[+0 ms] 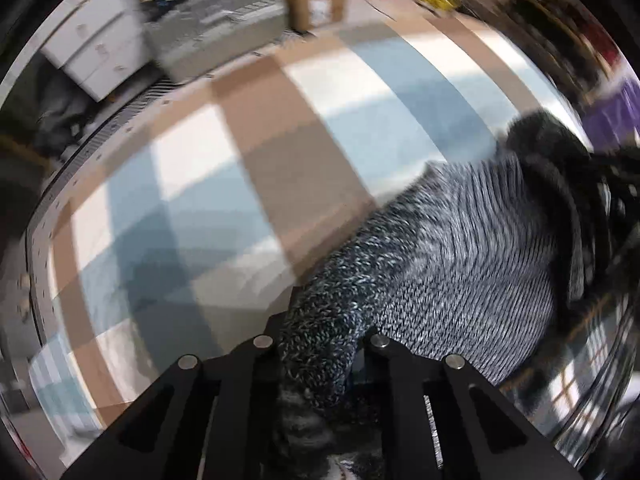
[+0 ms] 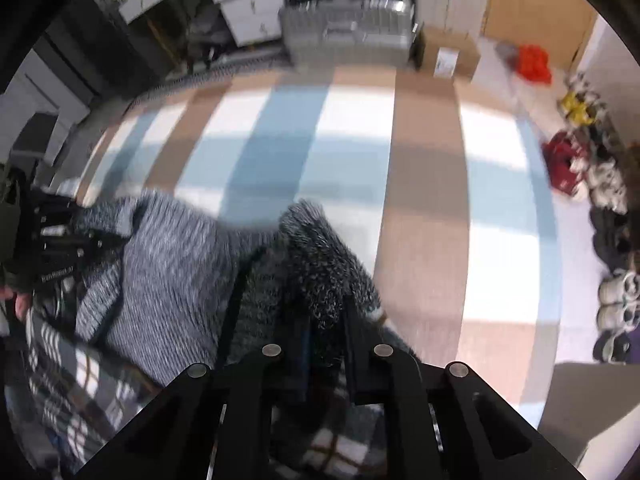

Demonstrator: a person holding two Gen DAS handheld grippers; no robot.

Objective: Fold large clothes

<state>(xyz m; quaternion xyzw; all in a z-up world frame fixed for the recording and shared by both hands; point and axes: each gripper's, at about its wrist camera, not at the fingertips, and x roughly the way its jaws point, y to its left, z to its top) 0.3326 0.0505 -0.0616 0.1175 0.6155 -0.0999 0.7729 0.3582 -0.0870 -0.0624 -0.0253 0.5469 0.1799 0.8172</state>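
A grey marled knit sweater lies on a surface covered by a blue, white and tan checked cloth. My left gripper points steeply down and is shut on a bunched edge of the sweater at its left end. In the right wrist view the sweater spreads to the left, and my right gripper is shut on a raised fold of it. The left gripper shows as a black shape at the sweater's far left edge. Both views are blurred.
White drawer units, a grey crate and a cardboard box stand beyond the checked cloth. Several shoes line the floor at the right. A dark plaid cloth lies under the sweater's near side.
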